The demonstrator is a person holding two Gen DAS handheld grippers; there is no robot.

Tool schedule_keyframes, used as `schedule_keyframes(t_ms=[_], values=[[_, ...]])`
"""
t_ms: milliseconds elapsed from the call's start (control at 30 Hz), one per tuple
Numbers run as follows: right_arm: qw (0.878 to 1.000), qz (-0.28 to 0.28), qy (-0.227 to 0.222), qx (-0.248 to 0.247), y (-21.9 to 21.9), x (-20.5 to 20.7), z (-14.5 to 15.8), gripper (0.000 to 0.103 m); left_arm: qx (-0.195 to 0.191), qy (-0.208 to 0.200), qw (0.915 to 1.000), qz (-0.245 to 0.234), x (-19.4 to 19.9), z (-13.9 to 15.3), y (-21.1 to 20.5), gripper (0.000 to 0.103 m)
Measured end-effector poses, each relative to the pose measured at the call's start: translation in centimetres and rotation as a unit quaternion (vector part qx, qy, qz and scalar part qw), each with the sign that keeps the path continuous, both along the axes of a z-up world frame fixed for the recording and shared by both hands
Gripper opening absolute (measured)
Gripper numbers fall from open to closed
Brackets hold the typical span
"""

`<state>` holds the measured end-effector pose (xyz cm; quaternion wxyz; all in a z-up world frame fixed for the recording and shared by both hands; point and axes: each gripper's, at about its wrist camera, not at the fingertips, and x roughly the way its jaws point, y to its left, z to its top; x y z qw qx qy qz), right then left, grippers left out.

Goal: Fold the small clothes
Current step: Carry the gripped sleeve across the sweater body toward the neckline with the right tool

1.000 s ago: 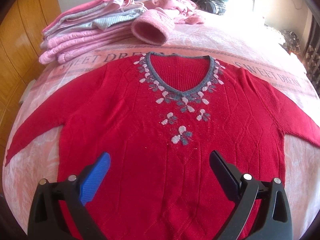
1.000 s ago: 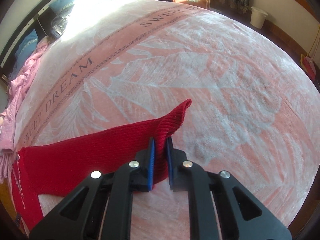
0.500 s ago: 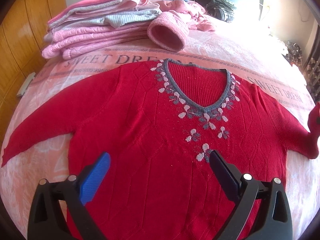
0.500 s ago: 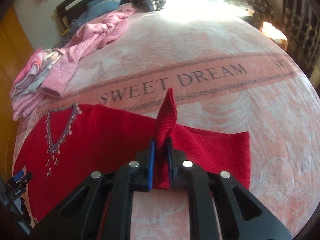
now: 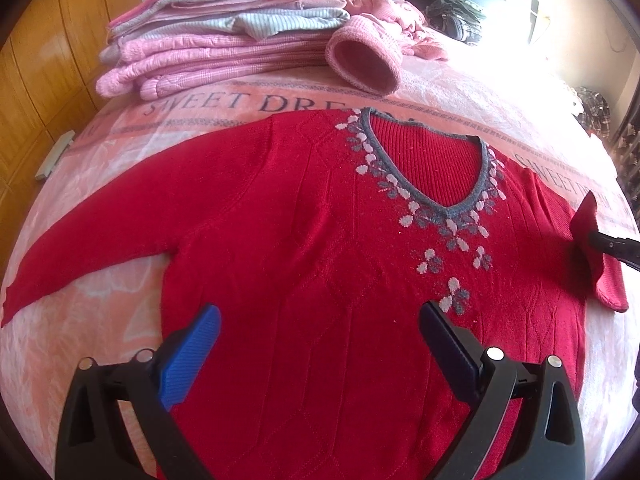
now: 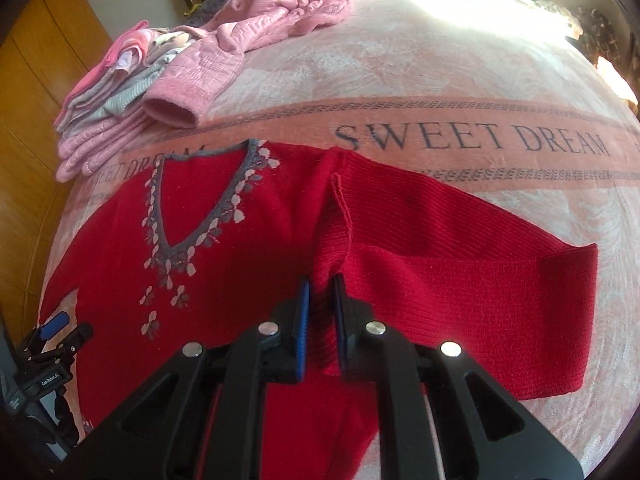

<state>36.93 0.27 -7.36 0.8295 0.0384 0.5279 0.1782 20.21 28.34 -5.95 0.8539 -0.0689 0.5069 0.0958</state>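
Bed (image 6: 460, 72): covered by a pink leaf-patterned blanket with a darker band lettered "SWEET DREAM"; carries every item below.

Red sweater (image 5: 320, 248): V-neck knit with a grey collar trim and white-and-grey flower motifs down the chest. It lies face up and spread flat in the middle of the bed, just below the lettered band. One sleeve lies straight out along the blanket; the other sleeve (image 6: 460, 280) is doubled back on itself, its cuff end lifted toward the chest.

Stack of folded clothes (image 5: 216, 44): pink, grey and striped pieces, at the far corner of the bed beside a wooden wardrobe (image 5: 36, 80), well apart from the sweater.

Loose pink garment (image 6: 280, 8): crumpled at the head end, one open cuff pointing toward the sweater's collar.

Left gripper (image 5: 320, 344): black frame, one blue-padded finger and one dark one, fingers spread wide and holding nothing; it hovers over the sweater's lower front.

Right gripper (image 6: 320, 312): fingers drawn narrow, pinching a fold of the doubled sleeve near its cuff, with red knit standing up between the pads.
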Motion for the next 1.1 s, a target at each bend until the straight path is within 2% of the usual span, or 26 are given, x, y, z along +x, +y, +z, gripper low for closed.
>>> schedule_keyframes(t_ms=[100, 367, 533, 667, 700, 767, 833, 867, 933, 1000, 1100], values=[[0.999, 0.027, 0.007, 0.042, 2.5, -0.4, 0.3, 0.01, -0.001, -0.001, 1.0, 0.003, 0.0, 0.0, 0.4, 0.099], [0.989, 0.097, 0.003, 0.115, 10.2, -1.6, 2.2, 0.01, -0.005, -0.015, 0.9999, 0.006, -0.4, 0.9, 1.5, 0.099], [0.985, 0.114, 0.017, 0.127, 13.9, -1.8, 1.8, 0.01, -0.003, -0.017, 0.9997, 0.015, -1.0, 1.0, 3.4, 0.099], [0.988, 0.115, 0.041, 0.096, 16.3, -1.7, -0.6, 0.013, 0.002, -0.011, 0.9994, 0.032, -1.4, 0.4, 5.5, 0.099], [0.988, 0.113, 0.052, 0.09, 16.7, -1.7, -1.5, 0.015, 0.0, -0.009, 0.9992, 0.038, -1.5, 0.3, 6.1, 0.099], [0.987, 0.108, 0.08, 0.089, 16.9, -1.6, -3.0, 0.028, -0.002, -0.007, 0.9987, 0.05, -1.5, 0.1, 6.9, 0.099], [0.983, 0.115, 0.091, 0.109, 16.6, -1.8, -3.4, 0.029, -0.008, -0.008, 0.9983, 0.058, -1.5, 0.0, 7.4, 0.099], [0.981, 0.118, 0.096, 0.122, 16.2, -1.8, -3.2, 0.037, -0.012, -0.008, 0.9981, 0.059, -1.4, 0.0, 7.5, 0.099], [0.973, 0.119, 0.102, 0.167, 14.9, -1.7, -2.2, 0.044, -0.018, -0.009, 0.9982, 0.056, -1.2, 0.0, 7.1, 0.099], [0.972, 0.12, 0.09, 0.183, 13.6, -1.6, -1.0, 0.044, -0.018, -0.009, 0.9988, 0.045, -0.7, 0.0, 6.0, 0.099], [0.982, 0.108, 0.058, 0.147, 11.2, -1.5, 0.4, 0.044, -0.022, -0.004, 0.9994, 0.025, 0.4, -0.3, 3.7, 0.099]])
